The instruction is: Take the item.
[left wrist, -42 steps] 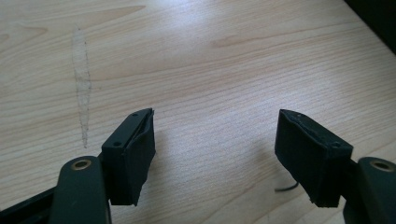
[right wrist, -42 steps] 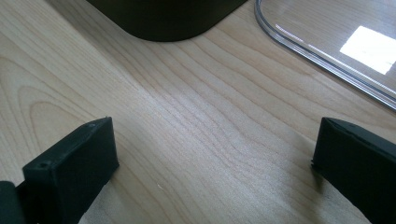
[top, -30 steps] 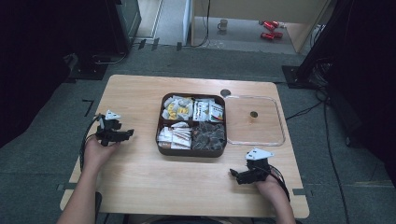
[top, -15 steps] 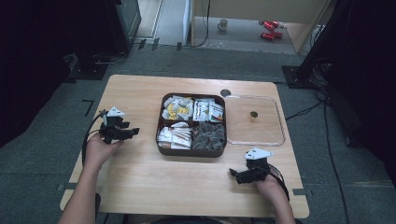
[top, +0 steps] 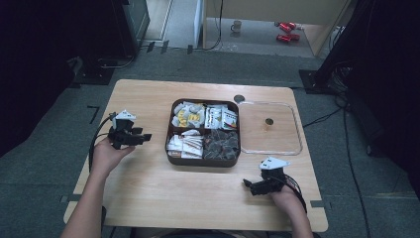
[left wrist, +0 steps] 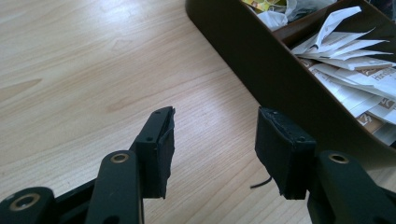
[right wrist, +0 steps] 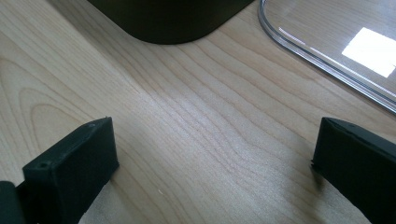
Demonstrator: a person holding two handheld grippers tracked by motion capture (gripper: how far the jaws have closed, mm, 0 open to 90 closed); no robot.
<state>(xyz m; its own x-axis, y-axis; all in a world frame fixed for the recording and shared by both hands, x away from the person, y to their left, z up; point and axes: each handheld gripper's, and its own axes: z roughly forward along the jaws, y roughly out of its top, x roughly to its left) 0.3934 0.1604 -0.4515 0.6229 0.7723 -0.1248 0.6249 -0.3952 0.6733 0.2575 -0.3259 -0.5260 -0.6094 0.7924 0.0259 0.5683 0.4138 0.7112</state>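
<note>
My right gripper (top: 255, 187) sits nearest me at about five o'clock on the table (top: 148, 198), jaws spread wide and holding nothing; in its own view there is only bare wood between the pads (right wrist: 74, 172). My left gripper (top: 138, 138) is at nine o'clock, jaws also apart and empty, pointing toward the brown tray (top: 198, 161) just beside it.

The risk I see is on the left. The tray's dark wall (left wrist: 261, 60) stands close ahead of my left pads (left wrist: 163, 149), and if I push in low I would likely shove the whole tray toward three o'clock instead of reaching over its rim. The white sachets (left wrist: 345, 65) lie loose and stacked, so a careless pinch could lift several at once or crumple them.

The tray sits at the table's centre, a rounded square split into four compartments. The near-left one holds white paper sachets (top: 185, 145), the near-right one dark packets (top: 222, 144), the far-left yellow and white packets (top: 187, 115), the far-right white ones with red print (top: 221, 117). What the printing says is too small to tell.

Farther off at two o'clock lies a clear lid (top: 292, 148), flat on the wood next to the tray, with a small round knob (top: 269, 121) at its middle.
</note>
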